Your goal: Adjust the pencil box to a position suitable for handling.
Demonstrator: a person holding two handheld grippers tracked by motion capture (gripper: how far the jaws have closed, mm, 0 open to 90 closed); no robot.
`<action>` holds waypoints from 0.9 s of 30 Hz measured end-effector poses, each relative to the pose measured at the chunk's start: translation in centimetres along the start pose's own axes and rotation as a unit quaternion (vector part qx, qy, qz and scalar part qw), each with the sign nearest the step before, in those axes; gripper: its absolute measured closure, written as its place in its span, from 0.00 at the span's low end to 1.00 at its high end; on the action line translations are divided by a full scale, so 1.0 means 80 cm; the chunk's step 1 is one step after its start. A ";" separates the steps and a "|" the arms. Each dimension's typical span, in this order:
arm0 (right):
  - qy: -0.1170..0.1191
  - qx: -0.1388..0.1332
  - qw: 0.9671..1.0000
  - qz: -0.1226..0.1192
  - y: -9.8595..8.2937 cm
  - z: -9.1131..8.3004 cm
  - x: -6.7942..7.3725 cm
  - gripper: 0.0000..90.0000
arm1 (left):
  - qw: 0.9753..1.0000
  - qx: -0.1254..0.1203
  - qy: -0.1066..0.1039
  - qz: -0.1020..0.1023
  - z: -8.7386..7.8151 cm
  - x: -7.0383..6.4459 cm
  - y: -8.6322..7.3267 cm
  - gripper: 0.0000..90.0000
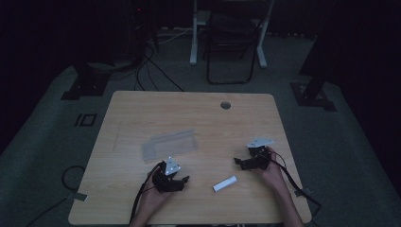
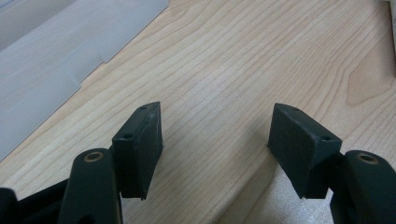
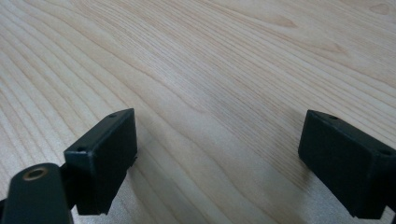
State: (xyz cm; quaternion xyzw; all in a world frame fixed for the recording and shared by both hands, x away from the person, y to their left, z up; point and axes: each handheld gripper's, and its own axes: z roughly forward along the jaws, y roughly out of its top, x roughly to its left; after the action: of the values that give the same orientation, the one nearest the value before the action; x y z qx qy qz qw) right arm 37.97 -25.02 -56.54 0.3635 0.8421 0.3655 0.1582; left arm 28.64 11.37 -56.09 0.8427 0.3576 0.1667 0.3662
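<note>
Here the white tube (image 1: 225, 183) lay slantwise between both open grippers, nearer the right gripper (image 1: 243, 162) than the left gripper (image 1: 179, 182).

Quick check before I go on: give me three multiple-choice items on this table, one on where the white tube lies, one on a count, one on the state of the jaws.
1. Where does the white tube lie?
A. Between the two grippers, near the table's front edge
B. On the clear plastic bag
C. Beside the hole at the table's far edge

2. How many loose items lie on the table?
A. Two
B. Four
C. Five

3. How do the jaws stand?
A. Both shut
B. Both open with nothing between
C. Left shut on the tube

Key: 1 A, it lies between the left gripper and right gripper. 2 A, only tube and clear plastic bag. 3 B, both gripper views show bare wood between the jaws.
</note>
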 end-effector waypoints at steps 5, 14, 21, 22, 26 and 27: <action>0.000 0.000 1.000 0.000 0.000 0.000 0.000 0.13 | 1.000 0.000 0.000 0.000 0.000 0.000 0.000 0.39; 0.000 0.000 1.000 0.000 0.000 0.000 0.000 0.13 | 1.000 -0.004 0.002 0.000 -0.001 0.000 0.000 0.46; 0.000 0.000 1.000 0.001 0.000 0.000 0.000 0.13 | 1.000 -0.012 -0.005 0.001 -0.002 -0.003 0.001 0.50; 0.000 0.000 1.000 0.001 0.000 0.000 0.000 0.13 | 1.000 -0.015 -0.008 0.000 -0.003 -0.004 0.002 0.50; 0.000 0.000 1.000 0.000 0.000 0.000 0.000 0.13 | 1.000 -0.019 -0.014 0.005 -0.007 -0.010 0.007 0.50; 0.000 0.000 1.000 0.000 0.000 0.000 0.000 0.13 | 1.000 -0.018 -0.013 0.006 -0.009 -0.010 0.008 0.50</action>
State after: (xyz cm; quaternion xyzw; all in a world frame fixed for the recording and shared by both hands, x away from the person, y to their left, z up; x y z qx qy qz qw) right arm 37.98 -25.02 -56.54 0.3637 0.8422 0.3653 0.1582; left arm 28.01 10.80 -55.16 0.8402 0.3442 0.1643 0.3854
